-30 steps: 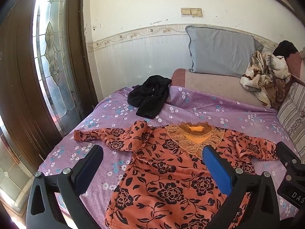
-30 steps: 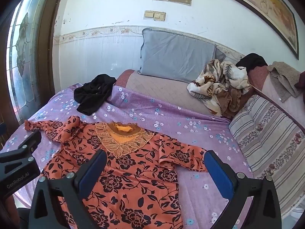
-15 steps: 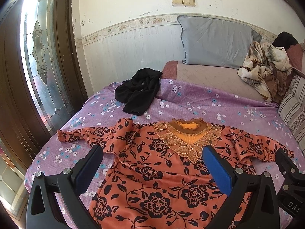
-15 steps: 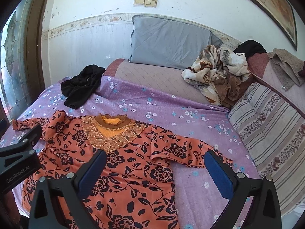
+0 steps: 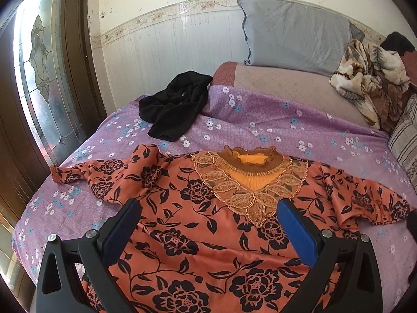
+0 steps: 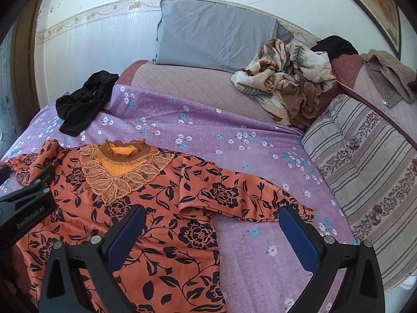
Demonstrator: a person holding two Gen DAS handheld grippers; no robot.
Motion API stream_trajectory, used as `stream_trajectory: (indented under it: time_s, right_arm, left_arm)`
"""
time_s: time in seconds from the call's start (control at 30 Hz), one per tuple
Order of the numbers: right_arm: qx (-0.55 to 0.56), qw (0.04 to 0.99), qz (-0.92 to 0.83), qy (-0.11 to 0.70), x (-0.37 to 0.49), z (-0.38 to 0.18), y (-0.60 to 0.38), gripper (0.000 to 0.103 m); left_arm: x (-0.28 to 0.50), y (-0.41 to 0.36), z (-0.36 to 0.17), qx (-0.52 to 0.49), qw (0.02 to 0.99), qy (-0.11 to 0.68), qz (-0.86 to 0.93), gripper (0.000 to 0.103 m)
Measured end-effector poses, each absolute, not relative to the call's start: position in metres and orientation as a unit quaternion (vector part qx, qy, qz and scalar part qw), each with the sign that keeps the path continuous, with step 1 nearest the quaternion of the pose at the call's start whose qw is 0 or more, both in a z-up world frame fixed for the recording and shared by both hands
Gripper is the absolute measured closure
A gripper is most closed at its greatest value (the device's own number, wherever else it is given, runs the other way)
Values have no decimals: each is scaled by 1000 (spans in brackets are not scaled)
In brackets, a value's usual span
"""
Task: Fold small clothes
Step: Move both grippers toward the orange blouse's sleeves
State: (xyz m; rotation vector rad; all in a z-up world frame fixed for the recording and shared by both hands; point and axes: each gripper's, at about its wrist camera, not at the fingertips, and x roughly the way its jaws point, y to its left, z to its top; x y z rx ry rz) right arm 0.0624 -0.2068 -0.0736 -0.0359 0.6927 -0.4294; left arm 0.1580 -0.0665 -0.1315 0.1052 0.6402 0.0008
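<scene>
I have the orange blouse (image 5: 198,224) lying flat on the bed (image 5: 286,120), nothing folded yet. My left gripper (image 5: 208,224) and right gripper (image 6: 211,232) hover spread, empty; next I'd pinch a sleeve (image 6: 234,195) and fold it inward.

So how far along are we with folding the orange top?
Done: the orange floral top lies spread flat, front up, on the purple sheet. In hand: nothing; left gripper and right gripper hover open above it. Left: every fold, sleeves included, plus the crumpled black garment.
</scene>
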Motion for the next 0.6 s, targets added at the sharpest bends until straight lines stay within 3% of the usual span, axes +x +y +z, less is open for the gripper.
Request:
stream_trajectory:
  time_s: [0.6]
  right_arm:
    - [14, 907, -195, 372, 97, -126, -241, 0]
  left_arm:
    - [176, -75, -180, 123, 930, 346, -1, 0]
